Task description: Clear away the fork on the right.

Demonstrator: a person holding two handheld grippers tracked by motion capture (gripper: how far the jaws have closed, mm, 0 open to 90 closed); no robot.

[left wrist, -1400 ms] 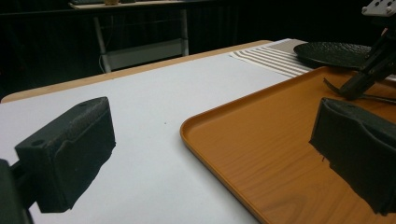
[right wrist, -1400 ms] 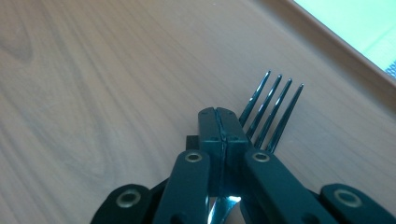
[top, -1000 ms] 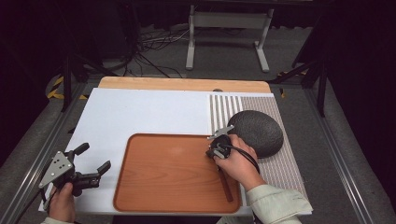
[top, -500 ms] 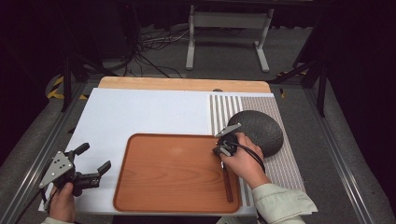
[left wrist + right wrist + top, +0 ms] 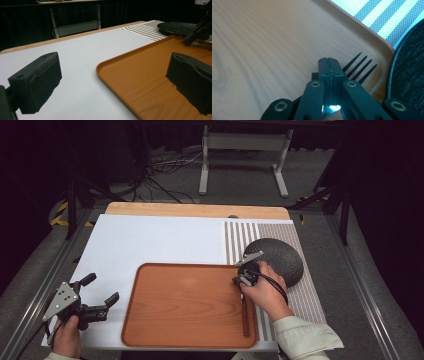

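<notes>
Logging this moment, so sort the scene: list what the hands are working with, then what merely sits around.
In play:
right gripper, shut on the fork
wooden tray under the fork
dark plate beside the tray's corner

Idle:
left gripper, open
striped mat
white board

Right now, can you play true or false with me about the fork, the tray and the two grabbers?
1. The right gripper is pinching a fork. True.
2. The fork's tines hang over the tray. True.
3. The left gripper is squeezed shut. False: its jaws stand wide apart, holding nothing.
4. The dark plate sits inside the tray. False: it lies on the striped mat, beside the tray.
5. The tray is blue. False: it is wood-brown.
</notes>
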